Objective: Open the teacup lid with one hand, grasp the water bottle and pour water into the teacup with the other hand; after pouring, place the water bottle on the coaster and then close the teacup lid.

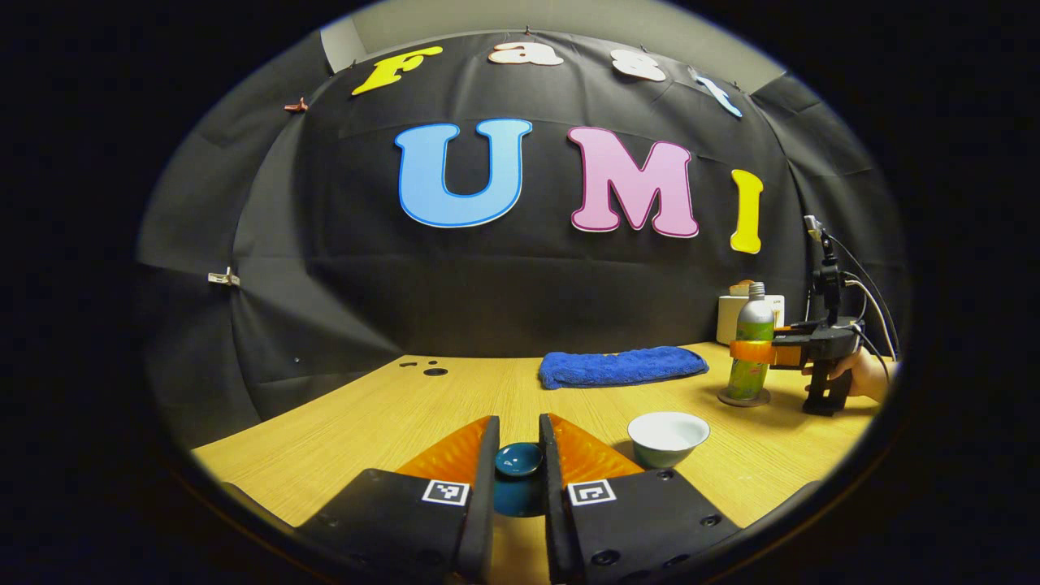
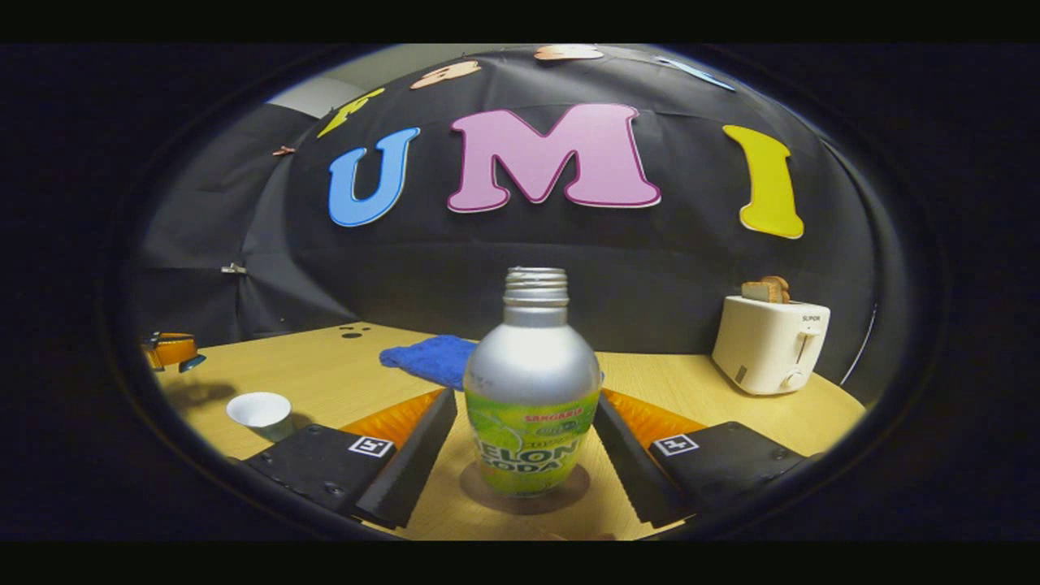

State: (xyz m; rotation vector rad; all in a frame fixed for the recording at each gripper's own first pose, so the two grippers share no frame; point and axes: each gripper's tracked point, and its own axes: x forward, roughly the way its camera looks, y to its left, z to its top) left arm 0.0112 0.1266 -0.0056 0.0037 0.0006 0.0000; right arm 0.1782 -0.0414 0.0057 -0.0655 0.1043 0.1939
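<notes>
While the left gripper [image 1: 520, 455] clamps the dark teacup lid [image 1: 518, 460] between both fingers above the table [image 1: 341, 422], the open teacup [image 1: 668, 437] sits at its two o'clock. The right gripper [image 2: 528, 422] stands spread around the water bottle [image 2: 532, 390], upright on the coaster [image 2: 524, 491], fingers apart from it.

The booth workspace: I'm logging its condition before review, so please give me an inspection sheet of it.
Surface: wooden table, holes near its far edge.
Job's things: teacup uncovered; teacup lid between the left gripper's fingers; water bottle upright on the coaster, uncapped.
Clutter: blue towel; toaster holding toast.
Grippers: left gripper shut on the lid; right gripper open, fingers either side of the bottle.
Cables: on the right gripper.
Surroundings: black cloth wall, clips on it.
</notes>
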